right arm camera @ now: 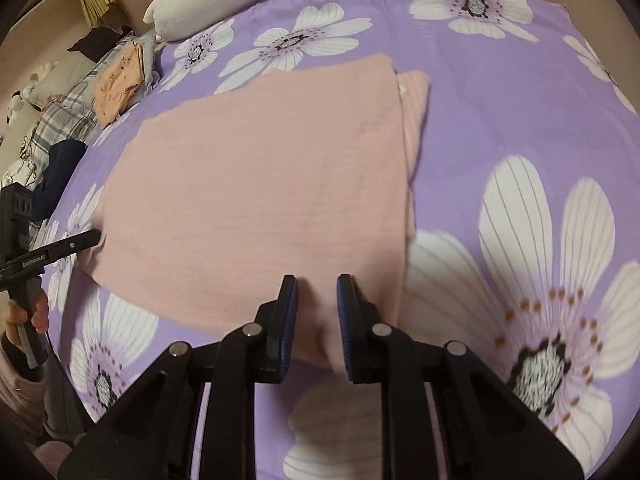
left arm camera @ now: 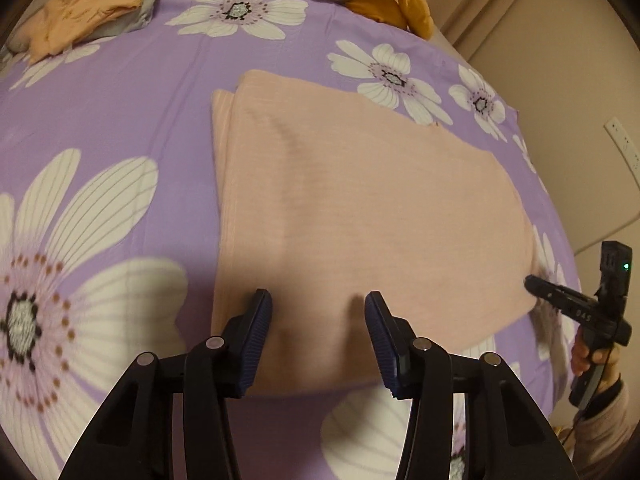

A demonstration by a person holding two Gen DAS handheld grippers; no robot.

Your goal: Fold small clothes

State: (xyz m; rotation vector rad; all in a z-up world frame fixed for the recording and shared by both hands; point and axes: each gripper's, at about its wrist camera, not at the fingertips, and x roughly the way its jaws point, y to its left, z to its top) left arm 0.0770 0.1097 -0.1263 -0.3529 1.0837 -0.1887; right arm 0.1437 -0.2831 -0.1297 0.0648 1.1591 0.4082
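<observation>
Pink garment (left arm camera: 360, 208) lies folded flat on the purple flowered sheet (left arm camera: 120, 128). Left gripper (left arm camera: 318, 308) over its near edge – jaws apart, nothing pinched. Right gripper (right arm camera: 317, 294) – jaws narrow, near-edge fabric between them; whether the pads press it cannot be told.

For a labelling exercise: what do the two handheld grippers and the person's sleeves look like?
Each gripper is black plastic, with silver round pins and dark blue ribbed pads on the jaws. The right gripper has a green light and pale lettering on its body; the left gripper carries white lettering. Pale pink sleeves cover both wrists.
</observation>
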